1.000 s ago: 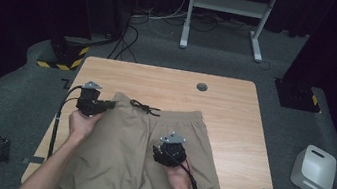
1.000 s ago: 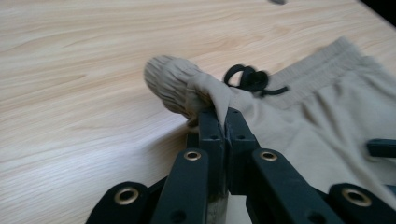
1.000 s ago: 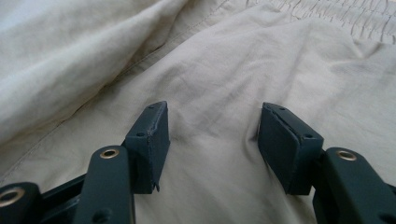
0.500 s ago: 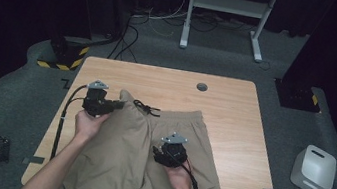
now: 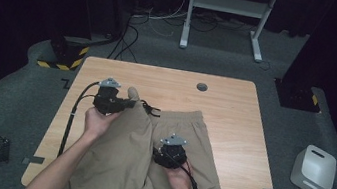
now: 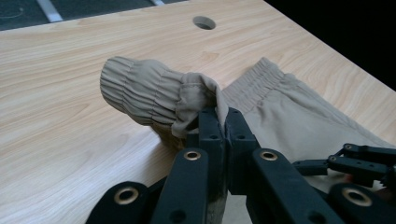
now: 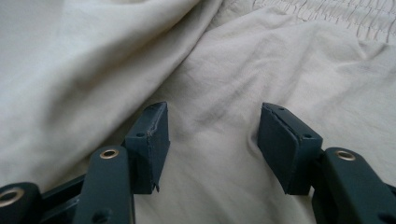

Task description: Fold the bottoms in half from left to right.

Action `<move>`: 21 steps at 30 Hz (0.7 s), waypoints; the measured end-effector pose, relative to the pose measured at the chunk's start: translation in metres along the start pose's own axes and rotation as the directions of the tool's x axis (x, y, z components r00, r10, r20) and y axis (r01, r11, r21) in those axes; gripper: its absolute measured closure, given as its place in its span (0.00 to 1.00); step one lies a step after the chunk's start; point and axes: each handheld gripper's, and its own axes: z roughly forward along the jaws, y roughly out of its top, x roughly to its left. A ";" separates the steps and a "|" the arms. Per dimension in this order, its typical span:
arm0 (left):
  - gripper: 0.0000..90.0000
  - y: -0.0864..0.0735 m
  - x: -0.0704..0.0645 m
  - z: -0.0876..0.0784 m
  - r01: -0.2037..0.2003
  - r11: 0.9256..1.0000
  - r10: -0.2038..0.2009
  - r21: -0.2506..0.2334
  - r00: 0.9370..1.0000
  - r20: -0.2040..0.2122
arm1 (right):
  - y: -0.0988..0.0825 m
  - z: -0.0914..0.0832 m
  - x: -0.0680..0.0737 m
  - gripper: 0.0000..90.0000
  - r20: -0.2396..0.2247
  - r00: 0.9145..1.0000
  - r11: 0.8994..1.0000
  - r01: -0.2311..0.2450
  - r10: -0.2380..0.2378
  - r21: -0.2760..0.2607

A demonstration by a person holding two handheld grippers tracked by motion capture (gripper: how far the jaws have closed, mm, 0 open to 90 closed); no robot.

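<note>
Khaki fabric shorts [image 5: 171, 165] lie half-folded at lower centre: left gripper [image 6: 218, 122] pinches their elastic waistband [image 6: 140, 95], right gripper [image 7: 212, 140] gapes empty, flattening remains.

left claw [image 6: 219, 123] clamped, right claw [image 7: 212, 140] agape

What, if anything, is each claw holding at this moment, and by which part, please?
The left claw is shut on the beige shorts, gripping the elastic waistband at its corner. The right claw is open over the fabric, holding nothing.
</note>
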 end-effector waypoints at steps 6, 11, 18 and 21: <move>0.97 0.005 -0.008 0.009 -0.014 1.000 0.014 -0.002 1.000 0.021 | 0.002 -0.012 -0.003 0.50 0.006 1.000 1.000 0.001 -0.001 -0.006; 0.98 0.007 -0.009 0.013 -0.006 1.000 0.006 -0.003 1.000 0.020 | 0.004 -0.042 -0.011 0.52 0.055 0.996 0.998 0.066 -0.065 -0.012; 0.97 0.009 -0.013 0.016 -0.013 1.000 0.013 -0.006 1.000 0.026 | -0.016 -0.047 -0.034 0.54 0.047 0.998 0.999 0.039 -0.040 0.034; 0.98 0.012 -0.015 0.017 -0.018 1.000 0.018 -0.007 0.999 0.031 | -0.023 -0.042 -0.040 0.54 0.042 0.999 0.998 0.028 -0.030 0.052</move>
